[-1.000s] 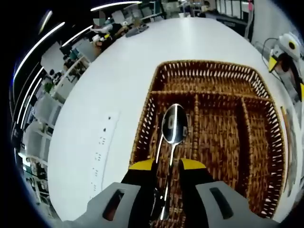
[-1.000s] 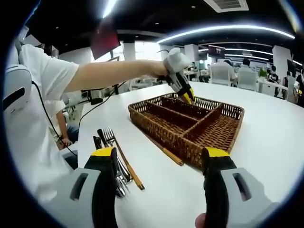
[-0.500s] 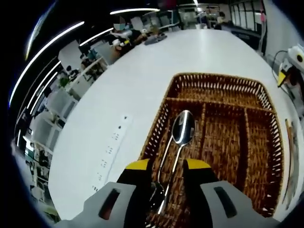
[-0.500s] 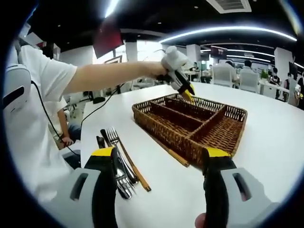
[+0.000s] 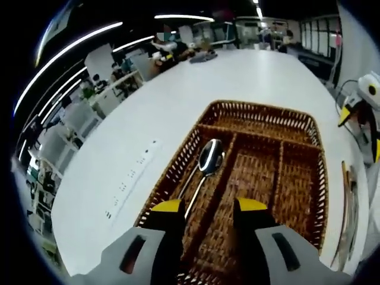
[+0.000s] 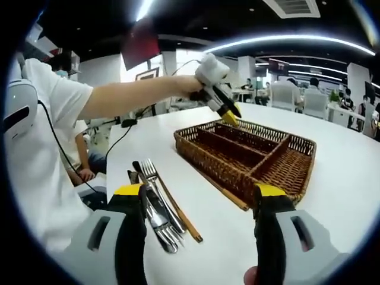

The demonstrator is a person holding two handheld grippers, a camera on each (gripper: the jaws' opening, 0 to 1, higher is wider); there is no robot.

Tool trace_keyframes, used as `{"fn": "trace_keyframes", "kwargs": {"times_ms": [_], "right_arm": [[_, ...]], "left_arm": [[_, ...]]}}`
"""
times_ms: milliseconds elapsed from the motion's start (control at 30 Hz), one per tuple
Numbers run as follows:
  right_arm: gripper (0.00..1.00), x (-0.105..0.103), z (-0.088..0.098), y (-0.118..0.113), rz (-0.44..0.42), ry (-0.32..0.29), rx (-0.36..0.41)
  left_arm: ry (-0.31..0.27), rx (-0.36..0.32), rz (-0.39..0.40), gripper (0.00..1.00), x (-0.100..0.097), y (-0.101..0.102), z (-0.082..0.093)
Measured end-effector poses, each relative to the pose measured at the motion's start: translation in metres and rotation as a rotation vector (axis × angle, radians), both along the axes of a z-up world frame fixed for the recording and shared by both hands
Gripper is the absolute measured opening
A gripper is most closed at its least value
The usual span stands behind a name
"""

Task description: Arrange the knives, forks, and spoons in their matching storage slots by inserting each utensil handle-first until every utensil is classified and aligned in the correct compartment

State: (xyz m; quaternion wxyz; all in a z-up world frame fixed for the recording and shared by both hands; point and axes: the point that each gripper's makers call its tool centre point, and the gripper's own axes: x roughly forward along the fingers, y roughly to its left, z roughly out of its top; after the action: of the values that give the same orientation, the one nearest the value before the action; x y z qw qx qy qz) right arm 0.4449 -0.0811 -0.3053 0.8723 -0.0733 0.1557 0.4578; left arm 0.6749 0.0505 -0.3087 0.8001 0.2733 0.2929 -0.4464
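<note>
A brown wicker basket (image 5: 261, 110) with long slots lies on the white table. A shiny spoon (image 5: 208, 159) rests in its left slot, bowl pointing away, handle running back toward my left gripper (image 5: 209, 206). That gripper is open, with its yellow tips apart on either side of the handle's end. The right gripper view shows the left gripper (image 6: 228, 115) hovering over the far corner of the basket (image 6: 237, 178). My right gripper (image 6: 200, 191) is open and holds nothing. It hangs above a pile of forks and knives (image 6: 157, 214) on the table.
One wooden chopstick (image 6: 181, 217) lies beside the pile, and another lies along the basket's near wall (image 6: 228, 193). A person in a white shirt (image 6: 35, 148) stands at the left. A white socket strip (image 5: 133, 178) is set into the table. Chairs and people fill the background.
My left gripper's jaws have spread and pulled back up from the spoon, which now lies in the slot. The right gripper view has shifted closer to the utensil pile.
</note>
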Motion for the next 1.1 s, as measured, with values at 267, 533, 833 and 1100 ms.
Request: {"fn": "trace_keyframes", "kwargs": {"times_ms": [267,533,833,1100], "right_arm": [[0.75,-0.013,-0.002,0.007,0.015,0.000,-0.004],[0.75,-0.021,-0.002,0.009,0.020,-0.005,-0.009],[0.75,-0.029,-0.002,0.011,0.023,-0.013,-0.011],[0.75,-0.035,-0.004,0.013,0.032,-0.014,-0.015]], "left_arm": [[-0.002,-0.033,0.025,0.35,-0.021,0.007,0.005],[0.001,-0.084,0.047,0.40,-0.038,0.009,0.010],[-0.012,-0.139,0.073,0.44,-0.064,0.016,0.015],[-0.031,-0.180,0.088,0.46,-0.085,0.022,0.018]]}}
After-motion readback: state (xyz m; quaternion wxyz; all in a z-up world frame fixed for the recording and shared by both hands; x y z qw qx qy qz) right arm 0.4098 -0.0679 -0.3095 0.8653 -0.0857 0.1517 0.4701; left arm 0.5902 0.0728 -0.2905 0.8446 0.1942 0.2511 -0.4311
